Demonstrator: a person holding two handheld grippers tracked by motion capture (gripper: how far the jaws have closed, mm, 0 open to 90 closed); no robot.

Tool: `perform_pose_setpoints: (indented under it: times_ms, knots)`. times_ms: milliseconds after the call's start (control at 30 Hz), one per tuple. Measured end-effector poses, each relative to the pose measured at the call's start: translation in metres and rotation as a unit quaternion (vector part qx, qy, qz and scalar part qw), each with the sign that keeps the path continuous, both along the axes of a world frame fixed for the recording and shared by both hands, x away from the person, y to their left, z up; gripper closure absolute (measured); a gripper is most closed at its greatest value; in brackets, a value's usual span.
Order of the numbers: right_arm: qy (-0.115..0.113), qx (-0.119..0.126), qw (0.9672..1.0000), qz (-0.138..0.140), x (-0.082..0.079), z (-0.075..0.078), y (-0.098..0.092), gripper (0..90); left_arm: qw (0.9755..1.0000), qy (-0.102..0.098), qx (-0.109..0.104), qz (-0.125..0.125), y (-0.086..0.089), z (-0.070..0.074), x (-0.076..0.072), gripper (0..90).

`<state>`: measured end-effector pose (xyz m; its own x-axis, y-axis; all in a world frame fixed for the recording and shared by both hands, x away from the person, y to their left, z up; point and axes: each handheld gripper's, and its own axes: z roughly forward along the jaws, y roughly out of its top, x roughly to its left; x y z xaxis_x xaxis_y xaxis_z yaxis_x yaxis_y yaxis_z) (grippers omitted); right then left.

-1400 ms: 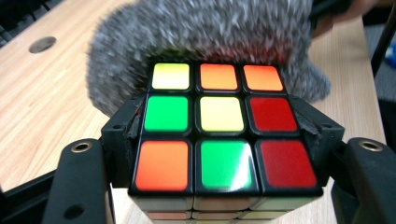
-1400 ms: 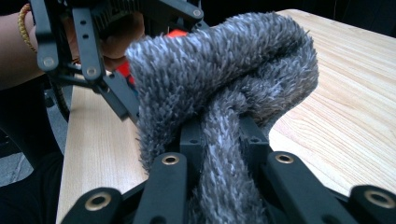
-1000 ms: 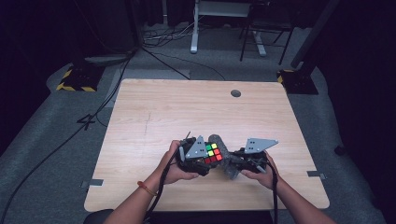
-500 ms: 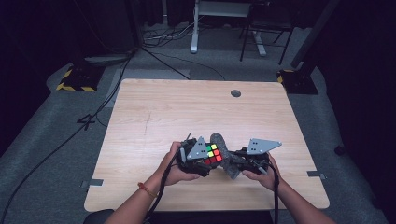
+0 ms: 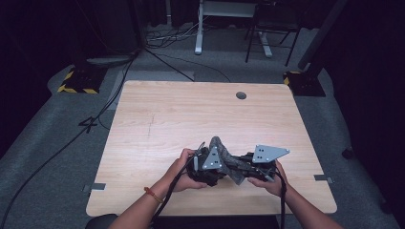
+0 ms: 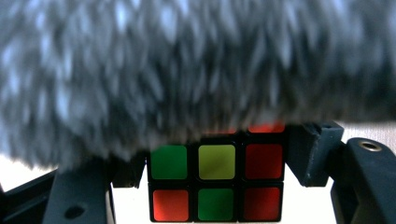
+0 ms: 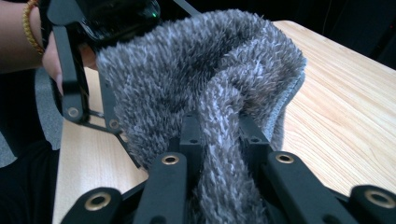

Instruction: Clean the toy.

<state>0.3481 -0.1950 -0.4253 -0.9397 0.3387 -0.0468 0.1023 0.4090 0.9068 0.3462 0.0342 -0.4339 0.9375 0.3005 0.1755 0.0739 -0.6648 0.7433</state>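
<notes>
Two grippers meet: right jaws pinch a grey cloth (image 7: pixel 205 88) half-hiding the cube (image 6: pixel 217 182) clamped by left jaws.

From above, the pale wooden bench (image 5: pixel 200 119) is evenly lit while the floor and room around it sink into near black; shadows on it are faint. In the left gripper view the fuzzy grey cloth (image 6: pixel 187 65) is a close, smeared blur, the multicoloured puzzle cube (image 6: pixel 217 182) below it sharper, the background blown out white. The right gripper view is bright and crisp.
</notes>
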Motion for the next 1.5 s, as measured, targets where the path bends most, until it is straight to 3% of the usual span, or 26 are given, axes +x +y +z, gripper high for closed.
perform_pose_setpoints:
  times_ms: [233,633,767,833,967,1133,1233,1433,1500]
  knots:
    - [0.008,-0.032,0.9992,-0.022,0.01,-0.009,-0.005,76.5,0.9999,0.0,-0.014,0.007,0.006,0.003,0.002,33.2]
    - [0.053,-0.082,0.9947,-0.031,0.025,-0.029,-0.007,76.4,0.9984,-0.005,-0.052,0.021,0.022,0.015,0.004,33.2]
    - [0.057,-0.075,0.995,-0.033,0.026,-0.029,-0.008,76.4,0.9985,-0.006,-0.051,0.021,0.022,0.014,0.004,33.2]
    - [0.047,-0.057,0.9968,-0.031,0.023,-0.023,-0.008,76.4,0.9988,-0.01,-0.041,0.025,0.019,0.012,0.004,33.2]
    - [0.018,-0.042,0.9986,-0.026,0.013,-0.011,-0.005,76.4,0.9995,-0.015,-0.022,0.02,0.012,0.008,0.003,33.2]
    - [0.008,-0.028,0.9995,-0.009,0.006,-0.005,-0.002,76.3,0.9995,-0.01,-0.027,0.016,0.01,0.006,0.003,33.2]
    - [0.012,-0.033,0.9993,-0.009,0.009,-0.006,-0.003,76.2,0.9991,-0.015,-0.038,0.013,0.012,0.009,0.001,33.2]
    - [0.045,-0.087,0.9949,-0.023,0.02,-0.023,-0.004,76.1,0.9974,-0.019,-0.068,0.016,0.021,0.017,0.001,33.2]
    - [0.057,-0.085,0.9945,-0.02,0.022,-0.026,-0.005,76.0,0.997,-0.019,-0.074,0.014,0.022,0.018,0.001,33.2]
